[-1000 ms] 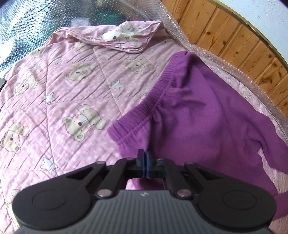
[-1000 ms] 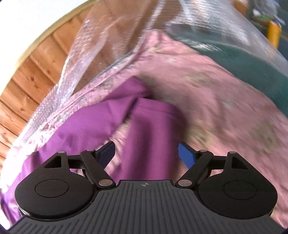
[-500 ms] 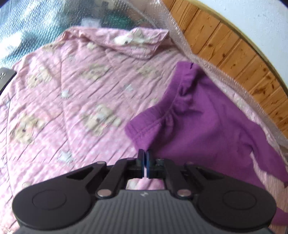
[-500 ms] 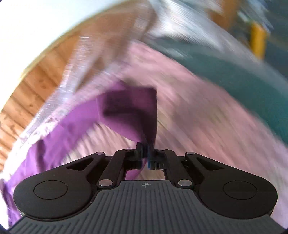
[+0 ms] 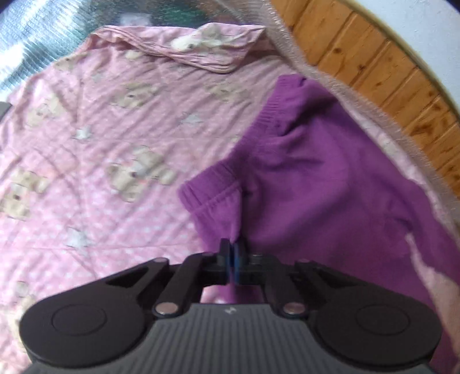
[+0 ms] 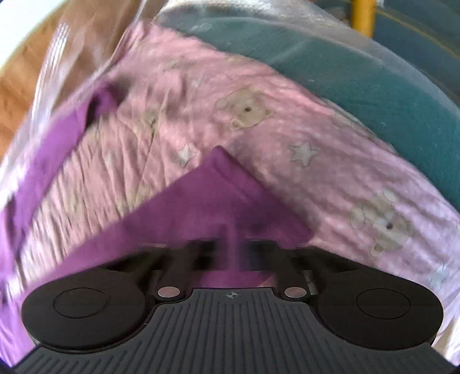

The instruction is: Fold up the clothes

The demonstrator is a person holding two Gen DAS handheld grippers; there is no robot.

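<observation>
- left wrist view: our left claw point(image 5: 234, 254) is pressed together, pinching a fold of the purple garment point(image 5: 310, 184) just behind its ribbed waistband point(image 5: 218, 184).
- the garment lies on the right side of the pink teddy-bear quilt point(image 5: 100, 149), its waistband running from near the claw up toward the far right.
- from the body of the garment a purple leg trails off to the near right edge of the view.
- at the far end the quilt's edge is turned back on itself point(image 5: 201, 46); beyond it we see a shiny bubble-wrap sheet point(image 5: 34, 37), and to the far right a wood-panelled wall point(image 5: 373, 66).
- right wrist view: our right claw point(image 6: 235, 253) is blurred; its jaws have just been closing and now stand together, pinching a corner of the purple garment point(image 6: 218, 198), which rises to a point just ahead of the fingers.
- a second purple strip point(image 6: 54, 143) runs along the left side, near the quilt's edge.
- between the two purple parts the pink quilt point(image 6: 258, 115) shows its bears and stars.
- on the far right lies a teal covering point(image 6: 359, 77) under clear wrap, with a yellow post point(image 6: 362, 11) at the top edge.
</observation>
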